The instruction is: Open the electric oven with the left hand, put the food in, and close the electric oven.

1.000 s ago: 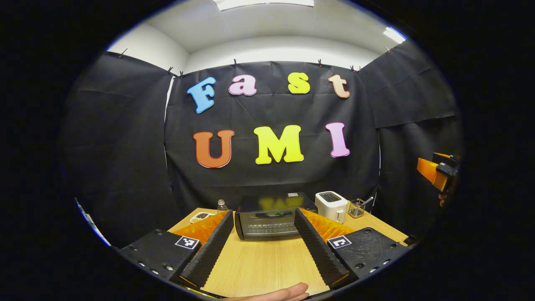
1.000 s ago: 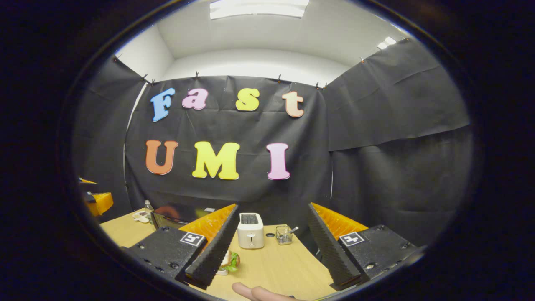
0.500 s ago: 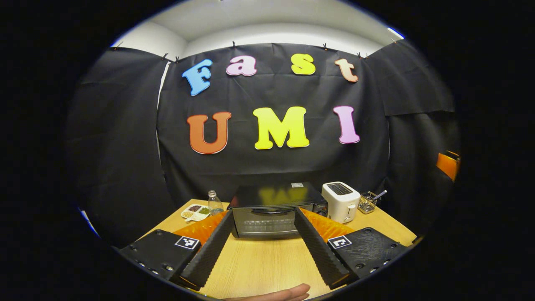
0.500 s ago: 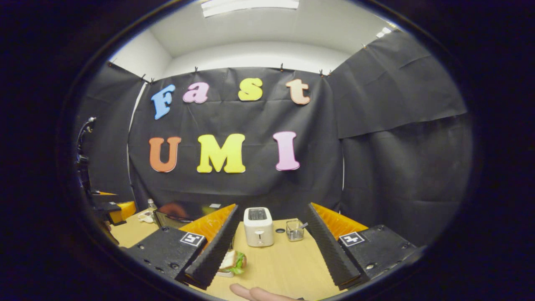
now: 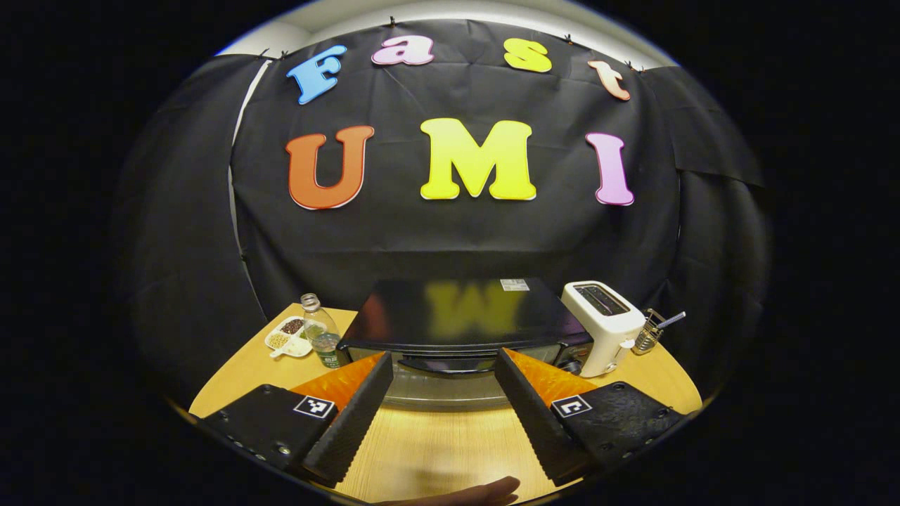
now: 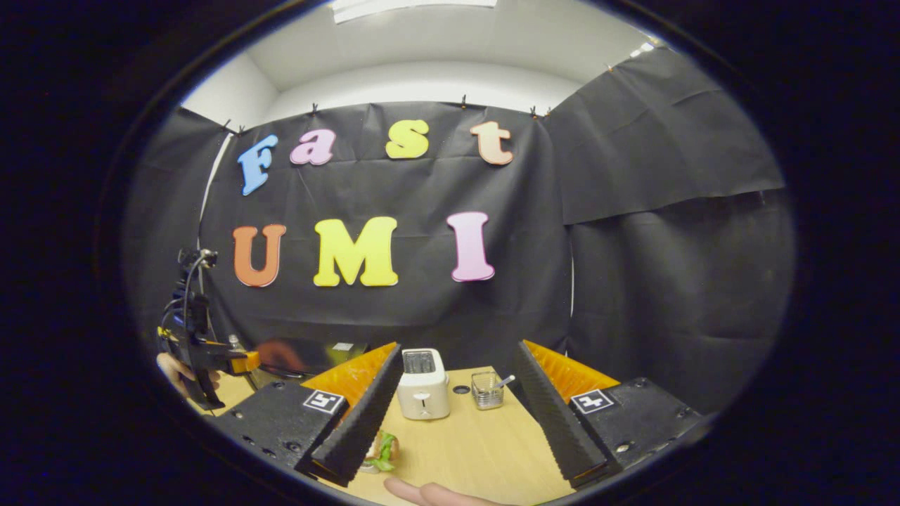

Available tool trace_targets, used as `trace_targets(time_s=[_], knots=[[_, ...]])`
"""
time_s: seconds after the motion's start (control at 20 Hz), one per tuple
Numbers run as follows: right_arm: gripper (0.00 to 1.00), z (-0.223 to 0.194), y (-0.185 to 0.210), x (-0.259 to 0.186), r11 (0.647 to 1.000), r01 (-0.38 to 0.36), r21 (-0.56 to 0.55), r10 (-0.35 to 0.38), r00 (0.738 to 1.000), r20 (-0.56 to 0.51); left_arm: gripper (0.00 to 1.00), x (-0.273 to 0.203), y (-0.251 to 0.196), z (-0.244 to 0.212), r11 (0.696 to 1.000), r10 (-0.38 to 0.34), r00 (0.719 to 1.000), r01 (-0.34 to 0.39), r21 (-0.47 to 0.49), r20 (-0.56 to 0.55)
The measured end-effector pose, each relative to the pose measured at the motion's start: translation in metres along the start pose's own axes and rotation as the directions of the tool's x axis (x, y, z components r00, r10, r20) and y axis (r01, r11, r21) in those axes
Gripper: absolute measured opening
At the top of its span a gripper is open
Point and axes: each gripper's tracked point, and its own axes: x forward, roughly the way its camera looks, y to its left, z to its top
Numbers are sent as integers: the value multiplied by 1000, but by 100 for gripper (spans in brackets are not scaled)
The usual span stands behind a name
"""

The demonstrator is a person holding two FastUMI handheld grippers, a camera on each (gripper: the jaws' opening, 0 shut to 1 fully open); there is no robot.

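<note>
Black electric oven (image 5: 450, 320): stands on the wooden table (image 5: 436, 450), door closed, its curved handle (image 5: 446, 365) straight ahead of the left gripper (image 5: 443, 379) and framed in the gap between the spread jaws, which hold nothing and do not touch it. Sandwich (image 6: 383, 450), with green leaf showing: lies on the near part of the table, partly hidden behind the left finger of the right gripper (image 6: 457, 393); those jaws also stand wide apart, empty, the food near their left side and not between them. White toaster (image 5: 605, 323): just right of the oven. Wire basket (image 5: 650, 336): right of the toaster. Clear bottle (image 5: 320, 336) and divided dish (image 5: 287, 336): left of the oven. Fingertip (image 5: 485, 488): at the near edge of the left gripper view.
</note>
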Motion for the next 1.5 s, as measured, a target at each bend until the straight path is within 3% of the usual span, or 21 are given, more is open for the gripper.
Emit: trace_targets(time_s=[0.2, 0.35, 0.45, 0.5, 0.55, 0.6, 0.65, 0.7, 0.75, 1.3, 1.35, 1.4, 1.5], knots=[[100, 5, 1, 2, 1000, 0, -19, 0, 1000, 11, 96, 44, -7, -24, 1000, -24, 995, 23, -17, -92], [100, 9, 4, 3, 999, 9, -34, -8, 1000, 25, 99, 65, -1, -24, 1000, 6, 996, -6, -1, -90], [100, 8, 8, 3, 999, -1, -40, 2, 1000, 26, 96, 73, -9, -30, 1000, -27, 992, 26, -8, -122], [100, 8, 9, 2, 999, -7, -40, 8, 1000, 27, 96, 71, -10, -23, 1000, -28, 995, 28, 8, -96], [100, 9, 9, 3, 999, -9, -41, 10, 1000, 28, 82, 73, -9, -27, 999, -30, 992, 32, 15, -121], [100, 10, 8, 3, 999, -7, -41, 8, 999, 31, 95, 72, -9, -28, 999, -30, 991, 31, 7, -132], [100, 10, 8, 3, 999, -7, -38, 8, 999, 33, 97, 73, -8, -29, 999, -32, 990, 32, 2, -141], [100, 10, 9, 3, 999, -9, -33, 10, 999, 33, 83, 71, -8, -30, 1000, -31, 988, 30, -8, -153], [100, 8, 11, 3, 1000, -10, -29, 11, 1000, 29, 97, 70, -8, -30, 1000, -31, 988, 30, -6, -150], [100, 14, 24, -4, 998, -34, -56, 36, 998, 44, 97, 28, -8, -53, 1000, -31, 996, 30, -5, -80], [95, 12, 25, -4, 998, -37, -57, 39, 998, 43, 97, 21, -8, -59, 1000, -30, 997, 30, -5, -78], [100, 11, 27, -5, 998, -39, -59, 41, 998, 38, 97, 16, -8, -64, 1000, -29, 997, 29, -2, -75], [100, 9, 28, -7, 997, -42, -61, 44, 998, 33, 97, 4, -8, -75, 1000, -30, 997, 30, 2, -69]])
